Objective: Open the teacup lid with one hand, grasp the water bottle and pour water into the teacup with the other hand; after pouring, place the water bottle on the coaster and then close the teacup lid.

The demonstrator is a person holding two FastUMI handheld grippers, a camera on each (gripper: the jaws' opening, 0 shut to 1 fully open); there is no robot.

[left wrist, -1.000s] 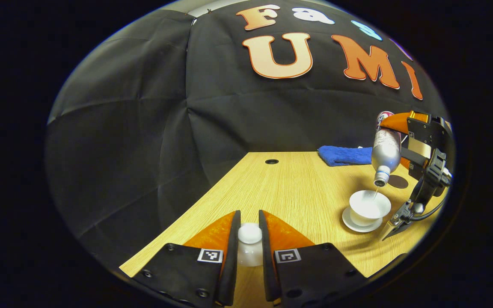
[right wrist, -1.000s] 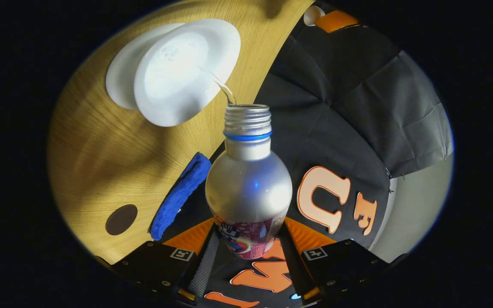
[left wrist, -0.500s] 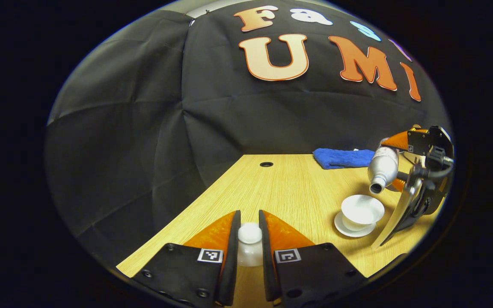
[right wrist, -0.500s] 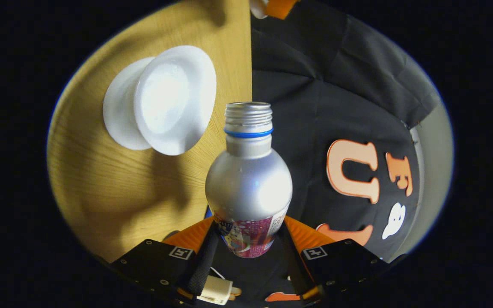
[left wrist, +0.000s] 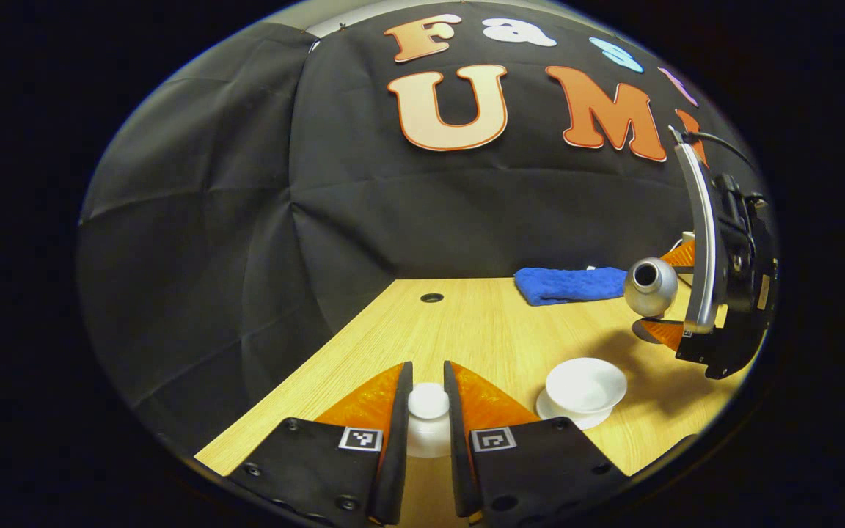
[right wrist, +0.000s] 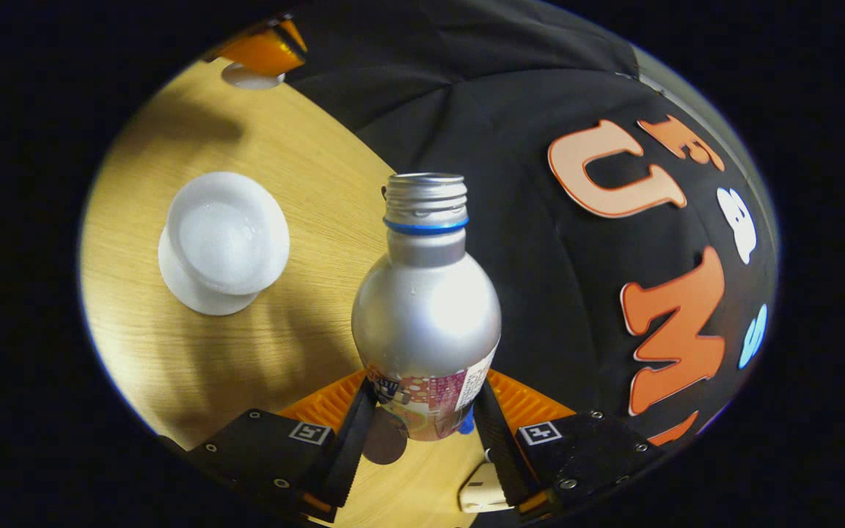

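Carrying the water bottle point(right wrist: 426, 308) clamped between its two fingers, the right gripper point(right wrist: 426, 433) has the bottle's open mouth pointing away from it. The teacup point(right wrist: 223, 238) stands uncovered on the table point(right wrist: 305, 169), ahead and to the left of that gripper, with water in it. So pouring looks done. The left gripper point(left wrist: 428, 433) is closed on the lid point(left wrist: 428, 411), with the teacup just to its right. Next, the bottle must be set upright on the dark coaster point(right wrist: 384, 445), partly visible just beneath the bottle's base; then the lid goes back on.
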